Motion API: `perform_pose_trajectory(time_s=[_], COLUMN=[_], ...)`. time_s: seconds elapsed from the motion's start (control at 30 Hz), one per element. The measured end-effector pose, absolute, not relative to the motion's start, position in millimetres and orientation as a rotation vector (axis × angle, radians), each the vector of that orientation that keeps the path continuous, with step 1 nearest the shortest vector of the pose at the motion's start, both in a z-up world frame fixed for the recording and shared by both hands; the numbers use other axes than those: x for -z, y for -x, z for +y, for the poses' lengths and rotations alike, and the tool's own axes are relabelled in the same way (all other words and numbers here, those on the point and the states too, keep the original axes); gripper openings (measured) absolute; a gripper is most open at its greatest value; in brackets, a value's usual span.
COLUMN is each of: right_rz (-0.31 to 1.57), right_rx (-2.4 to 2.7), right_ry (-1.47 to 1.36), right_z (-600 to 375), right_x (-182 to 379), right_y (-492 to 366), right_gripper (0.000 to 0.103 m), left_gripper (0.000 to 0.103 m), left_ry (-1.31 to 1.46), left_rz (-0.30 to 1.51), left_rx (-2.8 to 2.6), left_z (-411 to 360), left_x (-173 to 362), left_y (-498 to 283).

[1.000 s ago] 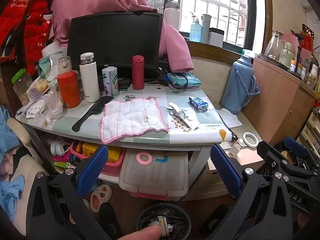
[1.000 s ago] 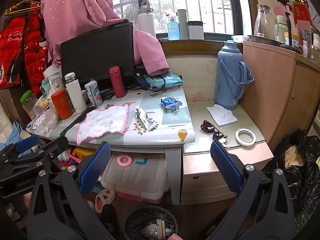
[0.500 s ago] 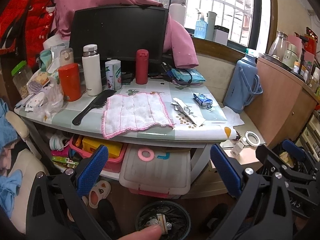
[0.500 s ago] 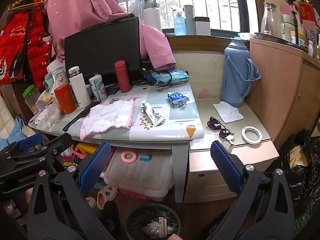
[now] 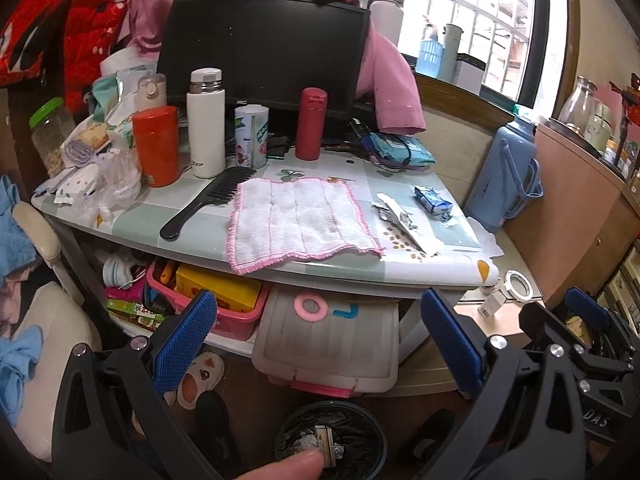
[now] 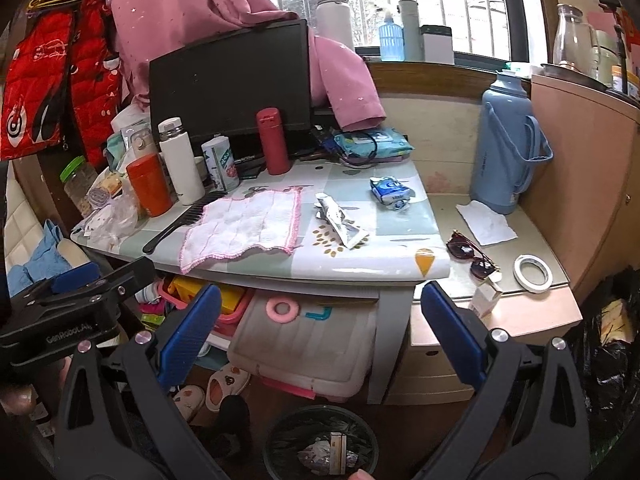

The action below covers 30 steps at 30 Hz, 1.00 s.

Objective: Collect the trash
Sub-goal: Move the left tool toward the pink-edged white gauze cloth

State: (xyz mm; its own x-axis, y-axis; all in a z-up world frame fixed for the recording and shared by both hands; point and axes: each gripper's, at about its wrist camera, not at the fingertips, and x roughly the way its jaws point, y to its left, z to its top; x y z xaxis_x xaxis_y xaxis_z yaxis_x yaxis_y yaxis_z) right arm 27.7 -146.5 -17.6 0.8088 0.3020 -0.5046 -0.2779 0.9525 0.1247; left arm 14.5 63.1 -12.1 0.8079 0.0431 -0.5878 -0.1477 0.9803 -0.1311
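Your left gripper [image 5: 318, 336] is spread wide with nothing between its blue pads, held low in front of the table [image 5: 384, 272]. On the tabletop, left to right, you have a black comb [image 5: 204, 202], a pink-edged cloth [image 5: 298, 222], a crumpled silver wrapper [image 5: 404, 224] just right of it, then a blue packet [image 5: 432, 200] farther back. Your right gripper [image 6: 320, 334] is equally wide and empty. The black-lined bin [image 6: 320, 446] sits on the floor below, near you, already holding scraps

Both grippers' jaws spread wide.
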Motion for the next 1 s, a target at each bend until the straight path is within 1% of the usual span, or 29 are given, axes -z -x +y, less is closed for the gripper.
perform_pose_trajectory(time_s=[0.47, 0.67, 0.83, 1.0], right_rz=[0.545, 0.582, 0.615, 0.648], right_rx=[-0.376, -0.422, -0.445, -0.464], right_ry=[-0.029, -0.049, -0.008, 0.039], right_z=[-111.1, -92.3, -65.2, -38.8], right_x=[19.8, 22.9, 26.7, 43.7], right_y=[-48.0, -92.2, -132.1, -168.5], right_gripper=[0.099, 0.099, 0.099, 0.099], left_gripper=[0.099, 0.099, 0.099, 0.099], left_ry=[0.215, 0.215, 0.220, 0.217], left_rz=[0.639, 0.661, 0.703, 0.726], left_rx=[-0.126, -0.174, -0.168, -0.161], left_z=[102.7, 127.7, 145.9, 155.0], left_x=[23.3, 33.1, 48.9, 64.8], left_y=[-28.9, -54.7, -90.5, -118.8])
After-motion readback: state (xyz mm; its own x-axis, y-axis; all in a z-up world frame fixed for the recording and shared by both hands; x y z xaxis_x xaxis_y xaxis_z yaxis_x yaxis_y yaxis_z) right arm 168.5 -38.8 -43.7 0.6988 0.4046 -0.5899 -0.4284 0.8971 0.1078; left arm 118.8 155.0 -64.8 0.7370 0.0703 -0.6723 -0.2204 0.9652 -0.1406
